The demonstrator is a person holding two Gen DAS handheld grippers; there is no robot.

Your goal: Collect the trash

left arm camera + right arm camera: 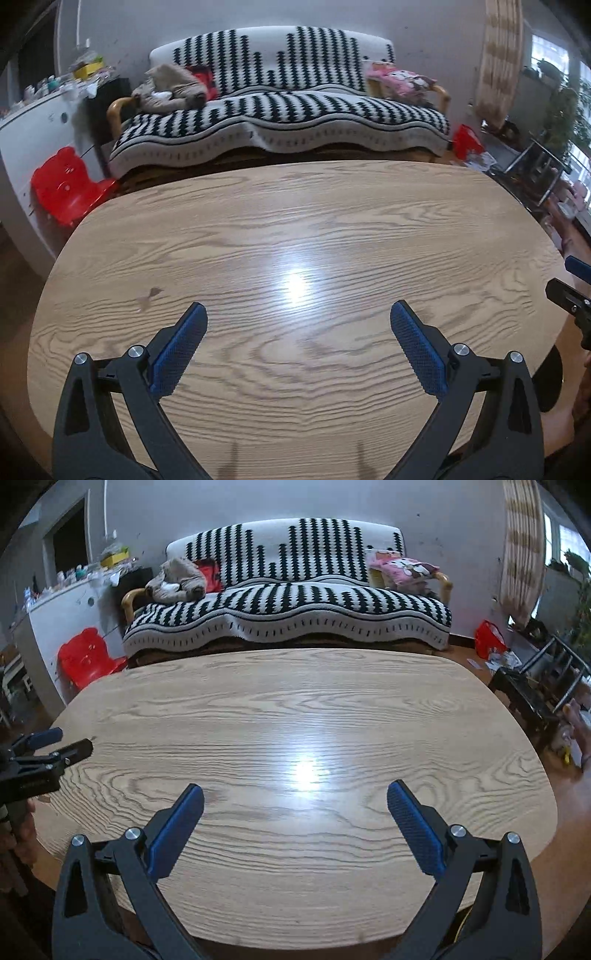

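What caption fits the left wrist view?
Open left gripper above a bare wooden table, striped sofa behind.

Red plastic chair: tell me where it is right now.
In both wrist views the red plastic chair stands on the floor at far left, between the white cabinet and the striped sofa.

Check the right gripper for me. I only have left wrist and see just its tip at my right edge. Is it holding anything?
Observer: No. In the right wrist view the right gripper has its jaws wide apart, with only bare table between them.
Operator: What about the table's right end, behind that tip?
Observer: I see only wood grain out to the rim there, nothing lying on it.
Operator: How does my gripper look from outside?
Observer: The left gripper sits at the table's left end with its jaws apart and nothing in them. The hand gripping it shows below.
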